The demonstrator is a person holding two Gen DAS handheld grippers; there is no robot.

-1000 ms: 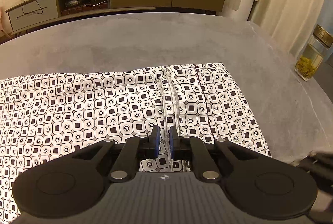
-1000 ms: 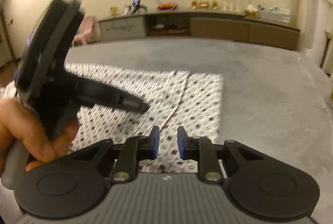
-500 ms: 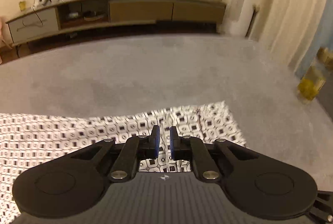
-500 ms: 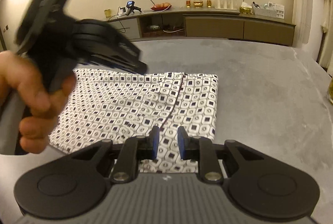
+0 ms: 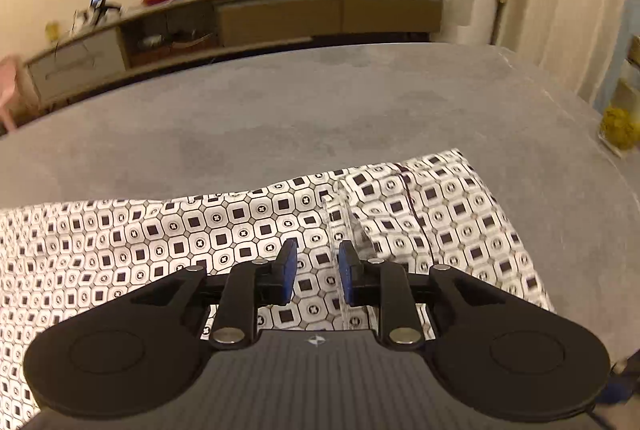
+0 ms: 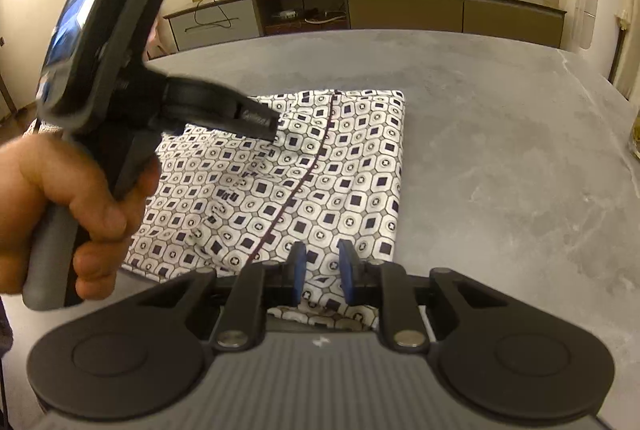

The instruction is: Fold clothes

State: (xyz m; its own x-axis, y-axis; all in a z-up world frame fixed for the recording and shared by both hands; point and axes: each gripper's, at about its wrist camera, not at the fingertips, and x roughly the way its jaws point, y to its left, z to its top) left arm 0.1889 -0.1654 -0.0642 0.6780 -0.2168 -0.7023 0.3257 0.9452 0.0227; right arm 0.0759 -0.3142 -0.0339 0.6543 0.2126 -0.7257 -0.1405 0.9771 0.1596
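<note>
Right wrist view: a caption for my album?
Open right gripper over a folded patterned garment; hand holds the left gripper.

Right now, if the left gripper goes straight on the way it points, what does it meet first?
Probably the black-and-white patterned garment lying on the grey table; the left gripper stands open just above it, though depth is unclear.
</note>
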